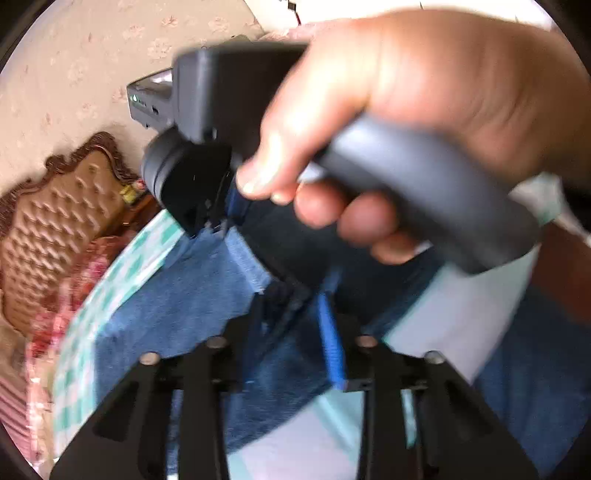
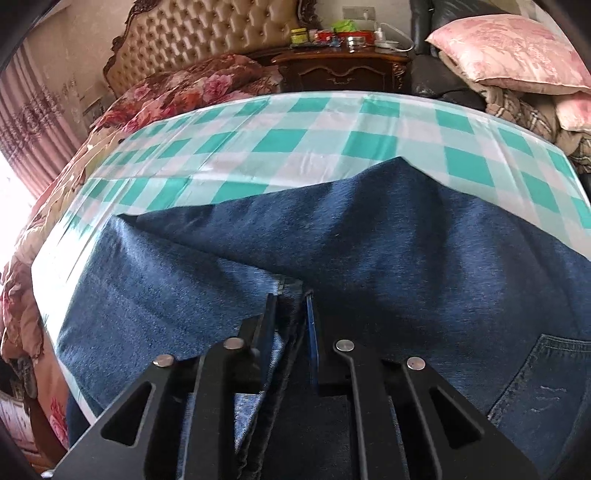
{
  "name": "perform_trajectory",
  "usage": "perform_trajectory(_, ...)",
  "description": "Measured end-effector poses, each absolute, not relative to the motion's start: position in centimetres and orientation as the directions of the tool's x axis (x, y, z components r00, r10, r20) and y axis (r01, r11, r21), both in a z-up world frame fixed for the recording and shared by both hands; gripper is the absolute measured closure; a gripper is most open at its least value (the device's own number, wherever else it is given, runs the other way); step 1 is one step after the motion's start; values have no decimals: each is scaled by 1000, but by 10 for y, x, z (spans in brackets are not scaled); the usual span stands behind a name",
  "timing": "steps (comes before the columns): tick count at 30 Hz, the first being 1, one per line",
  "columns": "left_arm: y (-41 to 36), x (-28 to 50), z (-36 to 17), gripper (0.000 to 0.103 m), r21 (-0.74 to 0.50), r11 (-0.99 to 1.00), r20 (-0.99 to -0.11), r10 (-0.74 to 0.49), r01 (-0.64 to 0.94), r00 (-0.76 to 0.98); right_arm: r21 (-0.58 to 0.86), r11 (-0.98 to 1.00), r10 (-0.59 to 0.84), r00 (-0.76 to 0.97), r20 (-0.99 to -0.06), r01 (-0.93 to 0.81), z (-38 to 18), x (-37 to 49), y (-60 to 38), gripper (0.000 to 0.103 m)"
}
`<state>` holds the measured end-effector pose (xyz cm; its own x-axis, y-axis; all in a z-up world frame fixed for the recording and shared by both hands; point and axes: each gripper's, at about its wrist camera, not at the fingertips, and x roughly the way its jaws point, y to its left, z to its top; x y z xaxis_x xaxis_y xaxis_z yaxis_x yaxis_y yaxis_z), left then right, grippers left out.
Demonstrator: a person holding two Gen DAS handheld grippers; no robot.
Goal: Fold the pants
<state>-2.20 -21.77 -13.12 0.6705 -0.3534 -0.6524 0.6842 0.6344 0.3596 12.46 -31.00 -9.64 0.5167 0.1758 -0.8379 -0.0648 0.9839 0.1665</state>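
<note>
Blue denim pants point(image 2: 369, 240) lie folded over on a table with a green and white checked cloth point(image 2: 295, 122); a back pocket shows at lower right. My right gripper point(image 2: 290, 306) is shut on a thick edge of the denim, which runs down between its fingers. In the left wrist view a hand point(image 1: 424, 110) holds that right gripper point(image 1: 214, 225), its tip pinching the pants point(image 1: 177, 306). My left gripper point(image 1: 295, 295) sits just below it with the jaws apart; denim shows in the gap, and the blue pad point(image 1: 332, 339) is not pressing on it.
Behind the table stands a bed with a tufted headboard point(image 2: 207, 33) and a floral quilt point(image 2: 192, 85). A dark wooden nightstand point(image 2: 343, 70) carries jars and small items. A pink pillow point(image 2: 509, 51) lies on piled bedding at the right. Curtains point(image 2: 33, 122) hang at the left.
</note>
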Motion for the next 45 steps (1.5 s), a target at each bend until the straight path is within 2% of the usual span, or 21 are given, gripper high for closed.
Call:
perform_trajectory(2, -213, -23, -122, 65, 265, 654, -668, -405, 708, 624, 147, 989, 143, 528, -837, -34, -93, 123, -314, 86)
perform_trajectory(4, -202, -28, -107, 65, 190, 681, -657, -447, 707, 607, 46, 998, 13, 564, -826, 44, -81, 119, -322, 79)
perform_trajectory(5, -198, -30, -102, 65, 177, 687, -652, -455, 705, 606, 31, 997, -14, 585, -811, 67, -73, 116, -326, 72)
perform_trajectory(6, -190, -33, -95, 65, 154, 704, -647, -459, 693, 609, 27, 994, -42, 609, -792, 103, -62, 110, -335, 70)
perform_trajectory(7, -182, -33, -90, 65, 128, 723, -643, -461, 679, 612, 16, 991, -71, 620, -781, 133, -56, 106, -342, 60)
perform_trajectory(8, -173, -31, -84, 64, 84, 747, -642, -466, 659, 609, -11, 985, -119, 631, -767, 172, -47, 100, -347, 41)
perform_trajectory(10, -145, -23, -72, 55, -40, 809, -639, -472, 586, 607, -71, 977, -187, 660, -728, 199, -33, 86, -344, 14)
perform_trajectory(12, -116, -11, -67, 38, -134, 869, -650, -441, 477, 619, -128, 981, -195, 707, -680, 147, -23, 70, -327, 14)
perform_trajectory(14, -99, -4, -67, 32, -121, 920, -677, -351, 374, 646, -190, 975, -217, 719, -661, 120, -23, 60, -303, 11)
perform_trajectory(16, -76, 4, -64, 18, -72, 967, -687, -225, 243, 691, -207, 974, -210, 712, -670, 92, -31, 54, -278, 11)
perform_trajectory(17, -66, 4, -62, 2, -58, 975, -674, -196, 214, 712, -205, 976, -193, 710, -677, 70, -34, 50, -268, 11)
perform_trajectory(19, -45, 2, -55, 2, -14, 985, -617, -142, 169, 774, -201, 979, -176, 690, -702, 45, -46, 46, -246, 11)
perform_trajectory(22, -19, 12, -58, 2, 21, 988, -635, -103, 151, 766, -187, 982, -137, 686, -714, 1, -54, 42, -221, 11)
perform_trajectory(26, 23, 15, -57, 2, -126, 982, -635, -189, 140, 749, -87, 994, -22, 659, -752, -66, -66, 45, -206, 11)
perform_trajectory(27, 26, 18, -58, 3, -122, 983, -635, -186, 140, 750, -35, 995, 32, 644, -765, -91, -71, 46, -205, 11)
perform_trajectory(31, 10, 32, -66, 13, -104, 970, -650, -235, 222, 723, -70, 994, -8, 600, -800, -80, -95, 47, -202, 12)
perform_trajectory(34, -11, 68, -80, 19, -74, 970, -711, -214, 231, 670, -95, 993, -38, 567, -823, -72, -111, 48, -203, 10)
perform_trajectory(35, -16, 81, -84, 24, -86, 964, -717, -236, 253, 656, -101, 992, -42, 564, -825, -75, -112, 49, -202, 10)
perform_trajectory(41, -47, 166, -103, 26, -79, 959, -786, -227, 271, 575, -68, 995, -19, 535, -845, -72, -114, 51, -210, 4)
perform_trajectory(44, -51, 206, -126, 24, -52, 960, -865, -181, 274, 468, -46, 995, 5, 527, -850, -83, -115, 51, -215, 4)
perform_trajectory(45, -46, 216, -127, 24, -79, 964, -864, -193, 253, 465, -44, 995, 8, 524, -852, -88, -114, 51, -216, 4)
